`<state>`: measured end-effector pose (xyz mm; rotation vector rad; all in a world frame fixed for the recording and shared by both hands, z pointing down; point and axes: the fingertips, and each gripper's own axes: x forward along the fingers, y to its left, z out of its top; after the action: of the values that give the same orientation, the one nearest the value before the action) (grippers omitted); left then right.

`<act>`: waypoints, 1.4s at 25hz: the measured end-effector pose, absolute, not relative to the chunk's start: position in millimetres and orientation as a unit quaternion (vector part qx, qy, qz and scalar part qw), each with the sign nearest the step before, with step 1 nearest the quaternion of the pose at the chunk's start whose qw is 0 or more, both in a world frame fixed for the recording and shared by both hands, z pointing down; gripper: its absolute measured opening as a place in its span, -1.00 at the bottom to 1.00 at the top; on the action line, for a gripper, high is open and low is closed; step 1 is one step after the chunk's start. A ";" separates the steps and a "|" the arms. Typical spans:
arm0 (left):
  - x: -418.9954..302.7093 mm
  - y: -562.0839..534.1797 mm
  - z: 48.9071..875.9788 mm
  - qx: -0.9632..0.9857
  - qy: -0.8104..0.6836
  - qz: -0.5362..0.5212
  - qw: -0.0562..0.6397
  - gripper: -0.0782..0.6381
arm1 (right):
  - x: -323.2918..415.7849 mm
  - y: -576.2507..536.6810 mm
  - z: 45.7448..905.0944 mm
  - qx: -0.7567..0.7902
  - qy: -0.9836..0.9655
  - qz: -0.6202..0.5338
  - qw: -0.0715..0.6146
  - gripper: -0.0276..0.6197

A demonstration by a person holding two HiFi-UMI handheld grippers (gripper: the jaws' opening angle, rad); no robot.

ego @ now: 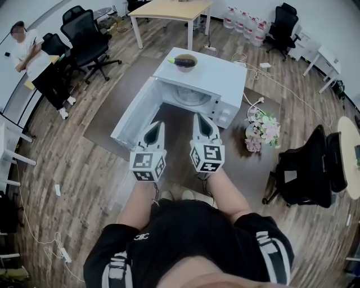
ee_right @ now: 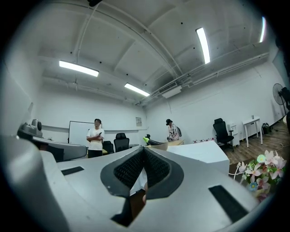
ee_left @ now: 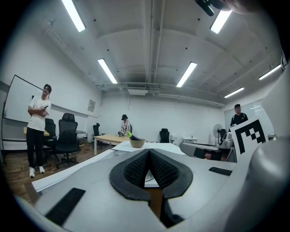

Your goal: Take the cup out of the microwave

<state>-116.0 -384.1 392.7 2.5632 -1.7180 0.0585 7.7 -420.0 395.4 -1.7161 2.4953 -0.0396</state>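
Observation:
A white microwave (ego: pixel 216 76) stands on a brown rug with its door (ego: pixel 134 117) swung open to the left. Inside its cavity only the glass turntable (ego: pixel 189 97) shows. A brown cup (ego: pixel 186 61) with a green-tipped thing in it stands on top of the microwave, and also shows as the cup (ee_left: pixel 137 143) in the left gripper view. My left gripper (ego: pixel 157 127) and right gripper (ego: pixel 199 119) are level, side by side in front of the open cavity. Both are shut with nothing between the pads; the left gripper (ee_left: pixel 148 152) and right gripper (ee_right: pixel 142 149) show closed tips.
A vase of flowers (ego: pixel 261 130) stands right of the microwave, with a cable beside it. A black chair (ego: pixel 312 166) is at the right, and more office chairs (ego: pixel 84 34) and a person (ego: pixel 28 53) at the left. A wooden table (ego: pixel 169 10) is behind.

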 end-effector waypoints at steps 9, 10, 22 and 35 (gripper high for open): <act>-122.8 -421.7 410.2 0.843 -0.535 0.027 0.044 -0.77 | -3.6 -459.5 423.4 -0.576 0.816 -0.014 0.046 -0.48; -124.7 -424.4 413.3 0.843 -0.535 0.027 0.048 -0.78 | -6.0 -464.8 428.3 -0.576 0.816 -0.014 0.040 -0.30; -153.9 -458.3 466.1 0.833 -0.543 0.045 0.092 -0.77 | -22.6 -541.2 489.9 -0.588 0.807 -0.056 -0.002 0.22; -159.4 -506.7 506.9 0.839 -0.527 0.072 0.111 -0.77 | -43.1 -647.3 567.5 -0.606 0.791 -0.073 -0.048 0.52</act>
<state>-159.4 -506.7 506.9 2.4647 -1.5492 0.2109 -43.1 -647.3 567.5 -1.9628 2.5640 -0.2359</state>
